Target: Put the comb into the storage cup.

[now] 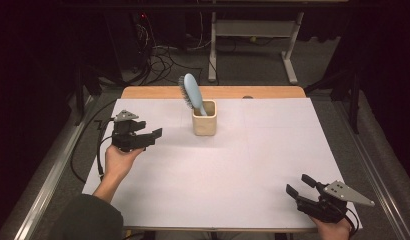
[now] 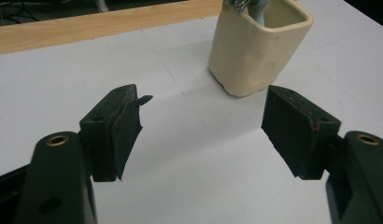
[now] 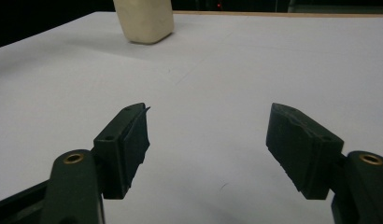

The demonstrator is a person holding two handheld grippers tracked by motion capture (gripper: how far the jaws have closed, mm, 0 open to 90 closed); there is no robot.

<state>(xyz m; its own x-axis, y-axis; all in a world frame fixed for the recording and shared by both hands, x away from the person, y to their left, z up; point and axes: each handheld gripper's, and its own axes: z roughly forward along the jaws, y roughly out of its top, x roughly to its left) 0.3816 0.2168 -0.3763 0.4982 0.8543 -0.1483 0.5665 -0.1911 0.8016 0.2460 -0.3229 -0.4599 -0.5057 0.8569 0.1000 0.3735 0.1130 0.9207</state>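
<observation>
Hairbrush [image 1: 191, 93] stands in cup [image 1: 204, 119]; left claw [image 1: 154, 135] gapes nearby, empty.

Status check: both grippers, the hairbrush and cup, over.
Left gripper open, empty, beside cup. Right gripper open, empty, near edge. Hairbrush upright in cup. Nothing between.

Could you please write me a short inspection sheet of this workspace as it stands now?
Surface: white sheet over a wooden table, flat and clean.
Job's things: cream cup standing upright; blue hairbrush in it, handle down, leaning left.
Clutter: nothing seen.
Grippers: left gripper open, nothing between its jaws, aimed at the cup; right gripper open near the front right corner, nothing between its jaws.
Cables: one black cable trails off the left edge; a tangle of cables on the floor behind.
Surroundings: dark room, desk frame beyond.
</observation>
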